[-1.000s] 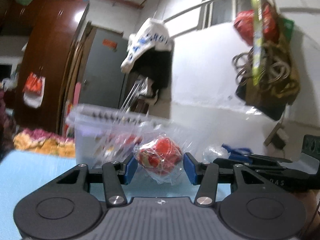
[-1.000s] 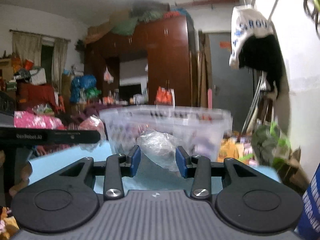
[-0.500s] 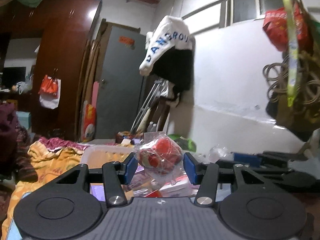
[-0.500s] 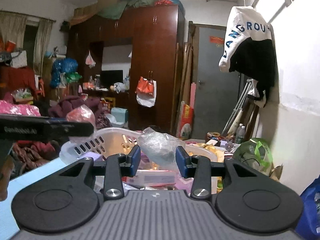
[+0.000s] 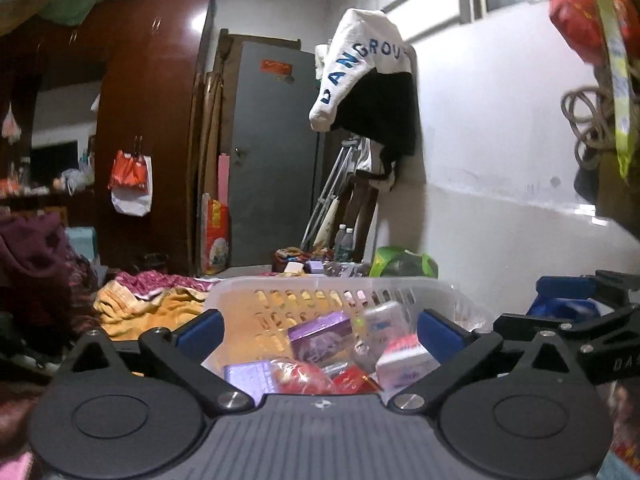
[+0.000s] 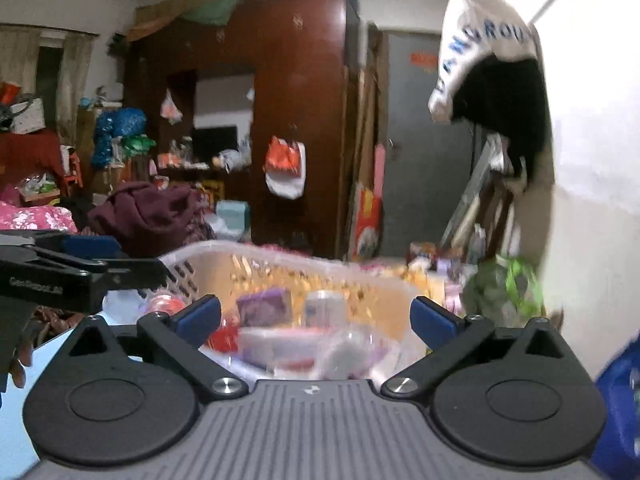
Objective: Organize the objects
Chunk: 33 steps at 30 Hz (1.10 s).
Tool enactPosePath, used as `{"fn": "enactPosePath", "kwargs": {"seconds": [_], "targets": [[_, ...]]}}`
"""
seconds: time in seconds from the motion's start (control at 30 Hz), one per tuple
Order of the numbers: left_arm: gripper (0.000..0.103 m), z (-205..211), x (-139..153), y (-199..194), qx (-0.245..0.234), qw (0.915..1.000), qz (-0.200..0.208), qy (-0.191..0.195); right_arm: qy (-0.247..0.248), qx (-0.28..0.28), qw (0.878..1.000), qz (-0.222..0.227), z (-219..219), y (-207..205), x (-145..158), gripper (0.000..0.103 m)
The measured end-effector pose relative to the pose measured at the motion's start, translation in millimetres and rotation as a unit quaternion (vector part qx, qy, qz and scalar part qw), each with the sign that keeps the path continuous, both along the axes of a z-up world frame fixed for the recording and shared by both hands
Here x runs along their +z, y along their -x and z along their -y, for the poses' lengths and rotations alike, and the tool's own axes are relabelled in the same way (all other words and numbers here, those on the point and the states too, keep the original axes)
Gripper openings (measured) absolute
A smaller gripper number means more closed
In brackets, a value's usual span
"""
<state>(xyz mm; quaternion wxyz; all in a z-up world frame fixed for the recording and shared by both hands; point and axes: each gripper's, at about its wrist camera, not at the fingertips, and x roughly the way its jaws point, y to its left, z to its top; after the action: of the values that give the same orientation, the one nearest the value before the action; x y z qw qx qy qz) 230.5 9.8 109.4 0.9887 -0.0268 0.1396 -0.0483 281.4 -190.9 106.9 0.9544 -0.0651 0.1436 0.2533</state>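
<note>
Since both grippers hang above the white basket (image 5: 320,288), I judge this as the drop: the red wrapped packet (image 5: 304,376) lies inside at its near edge, the clear bag (image 6: 344,352) among the boxes. My left gripper (image 5: 320,330) and right gripper (image 6: 316,316) have just been opening; both jaws stand wide, holding nothing.
</note>
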Motion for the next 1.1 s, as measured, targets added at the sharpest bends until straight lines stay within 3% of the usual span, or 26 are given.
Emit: {"fn": "enactPosePath", "kwargs": {"seconds": [0.17, 0.27, 0.73, 1.1], "targets": [[0.103, 17, -1, 22, 0.026, 0.9977, 0.018, -0.06, 0.011, -0.075, 0.997, 0.019, 4, 18, -10, 0.103], [0.103, 24, -2, 30, 0.024, 0.9969, 0.015, -0.074, 0.009, -0.095, 0.995, 0.028, 10, 28, -12, 0.103], [0.103, 25, -12, 31, 0.016, 0.9979, -0.022, -0.059, -0.019, -0.077, 0.997, 0.007, 20, 28, -17, 0.103], [0.103, 27, -16, 34, 0.022, 0.998, -0.019, -0.057, -0.014, -0.072, 0.997, 0.013, 16, 30, -23, 0.103]]}}
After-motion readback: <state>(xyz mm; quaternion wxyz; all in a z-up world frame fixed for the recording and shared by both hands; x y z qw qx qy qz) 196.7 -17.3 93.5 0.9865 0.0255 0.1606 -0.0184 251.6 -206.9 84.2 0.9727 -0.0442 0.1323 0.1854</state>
